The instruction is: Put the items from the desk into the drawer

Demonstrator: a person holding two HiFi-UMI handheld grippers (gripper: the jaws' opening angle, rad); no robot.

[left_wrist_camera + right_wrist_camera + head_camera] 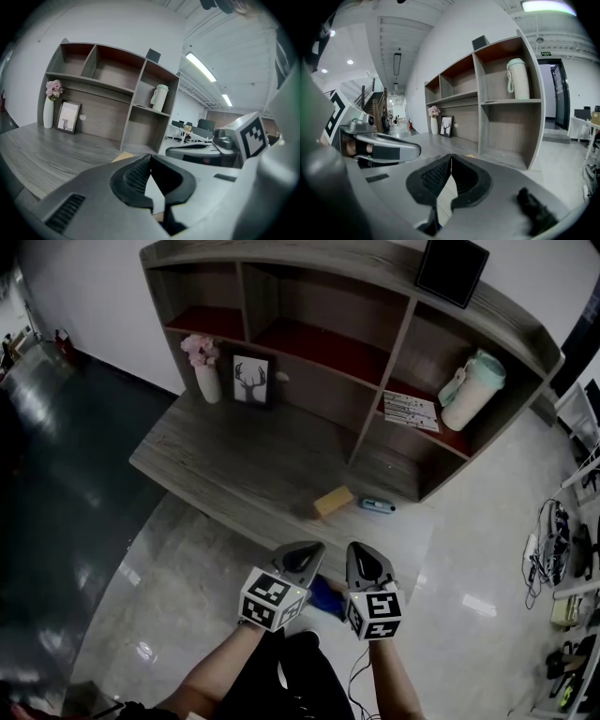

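Note:
A tan block (333, 502) lies near the front edge of the wooden desk (234, 465), and a small light-blue item (378, 505) lies just right of it. My left gripper (312, 549) and right gripper (359, 551) hover side by side just in front of the desk edge, below these two items. Both are shut and hold nothing. The left gripper view shows its jaws (150, 156) meeting at the tips, with the tan block (123, 157) just beyond them. The right gripper (451, 156) has its jaws closed too. No drawer is in sight.
A shelf unit (375, 343) stands on the desk, holding a pale flask (472, 390) and a booklet (410, 410). A vase of flowers (203, 367) and a framed deer picture (251, 380) stand at the back left. A blue thing (326, 596) lies on the floor below the grippers.

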